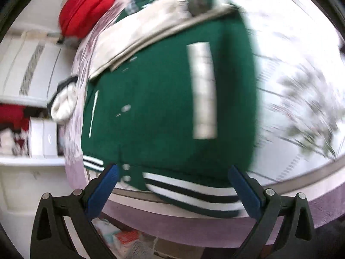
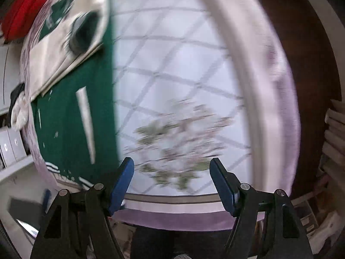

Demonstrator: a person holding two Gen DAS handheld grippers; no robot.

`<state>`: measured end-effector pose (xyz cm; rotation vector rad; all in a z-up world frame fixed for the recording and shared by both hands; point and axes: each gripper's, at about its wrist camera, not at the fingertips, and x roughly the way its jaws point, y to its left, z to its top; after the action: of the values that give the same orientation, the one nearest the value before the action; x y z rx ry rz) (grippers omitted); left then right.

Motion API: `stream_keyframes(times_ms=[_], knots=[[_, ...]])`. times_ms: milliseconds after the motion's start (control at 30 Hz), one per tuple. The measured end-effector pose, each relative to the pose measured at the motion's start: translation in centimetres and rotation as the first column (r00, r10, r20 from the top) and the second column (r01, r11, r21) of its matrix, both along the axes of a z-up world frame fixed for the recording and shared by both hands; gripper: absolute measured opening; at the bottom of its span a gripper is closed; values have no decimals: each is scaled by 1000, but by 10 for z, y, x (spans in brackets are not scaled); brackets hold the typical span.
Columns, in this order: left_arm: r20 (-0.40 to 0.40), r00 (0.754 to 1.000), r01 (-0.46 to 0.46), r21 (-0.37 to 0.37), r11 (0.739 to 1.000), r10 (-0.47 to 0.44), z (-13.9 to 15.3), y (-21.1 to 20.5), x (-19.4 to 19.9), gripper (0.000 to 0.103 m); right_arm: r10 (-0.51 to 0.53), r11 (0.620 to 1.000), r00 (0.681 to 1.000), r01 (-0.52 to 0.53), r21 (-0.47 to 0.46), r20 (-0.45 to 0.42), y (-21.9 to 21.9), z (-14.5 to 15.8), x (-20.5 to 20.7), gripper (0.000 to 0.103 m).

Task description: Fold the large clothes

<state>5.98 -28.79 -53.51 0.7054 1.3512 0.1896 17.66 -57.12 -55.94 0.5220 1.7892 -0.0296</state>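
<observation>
Blue-padded fingers of the left claw stand wide apart over the striped hem of a green jacket, gripping nothing. That jacket lies folded on a bed with a floral quilted cover, its cream sleeve laid across the top and a white stripe down its body. From the right wrist, the right claw also stands open and empty over bare cover, the jacket lying off to its left.

Jacket flat on bedspread, cushion beyond its far end, shelf boxes left of bed, bare bedspread to jacket's right.
</observation>
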Motion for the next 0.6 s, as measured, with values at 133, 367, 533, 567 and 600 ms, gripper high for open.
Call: stream_keyframes(times_ms=[133, 367, 533, 567, 600], knots=[[-49, 997, 57, 66, 996, -54, -40, -34, -10, 103, -30, 999, 1000, 30, -29, -5, -43, -20, 0, 74], [0, 996, 88, 303, 949, -93, -83, -16, 22, 103, -41, 999, 999, 41, 12, 6, -70, -49, 6, 74], [36, 996, 62, 350, 935, -79, -85, 4, 47, 103, -88, 964, 993, 66, 256, 78, -72, -70, 27, 74], [41, 997, 53, 353, 934, -72, -85, 4, 49, 103, -97, 950, 990, 61, 306, 102, -69, -74, 36, 74], [44, 997, 43, 349, 936, -62, -85, 7, 52, 103, -102, 940, 988, 58, 337, 114, -67, -77, 43, 74]])
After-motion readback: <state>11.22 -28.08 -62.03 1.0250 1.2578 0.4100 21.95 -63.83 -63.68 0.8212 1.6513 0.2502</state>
